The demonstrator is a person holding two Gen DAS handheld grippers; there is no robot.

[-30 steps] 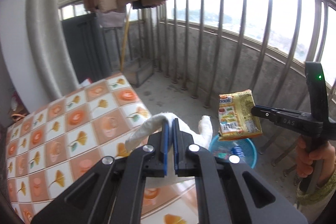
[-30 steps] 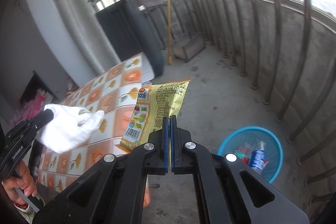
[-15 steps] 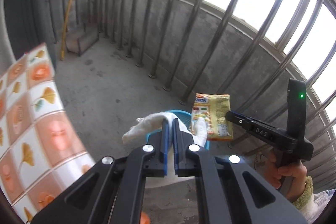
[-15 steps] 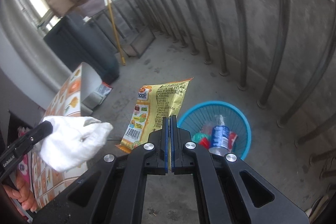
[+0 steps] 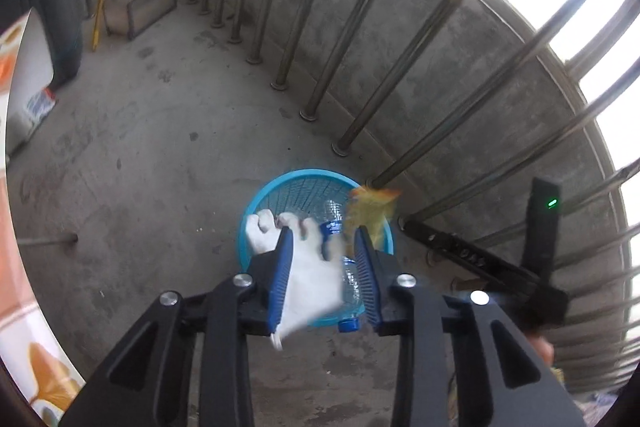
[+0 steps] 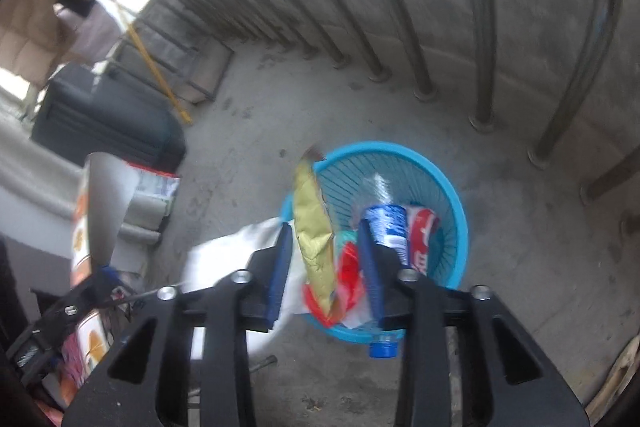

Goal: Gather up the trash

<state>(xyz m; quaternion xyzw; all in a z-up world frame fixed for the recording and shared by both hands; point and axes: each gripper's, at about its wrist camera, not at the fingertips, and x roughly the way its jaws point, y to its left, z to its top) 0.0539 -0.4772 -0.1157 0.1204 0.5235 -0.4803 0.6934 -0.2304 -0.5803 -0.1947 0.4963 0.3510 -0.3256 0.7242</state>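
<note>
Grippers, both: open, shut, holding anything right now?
Left gripper: jaws opening, white tissue dropping free.
Right gripper: jaws opening, yellow wrapper released over blue basket.

Between my blue pads (image 5: pixel 282 267): a white crumpled tissue (image 5: pixel 308 279), a yellow crinkled snack wrapper (image 6: pixel 314 227), a sky-blue slatted plastic basket (image 6: pixel 452 203).

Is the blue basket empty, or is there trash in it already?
Not empty. The blue basket already holds a plastic bottle and red wrappers, seen from the right wrist.
</note>
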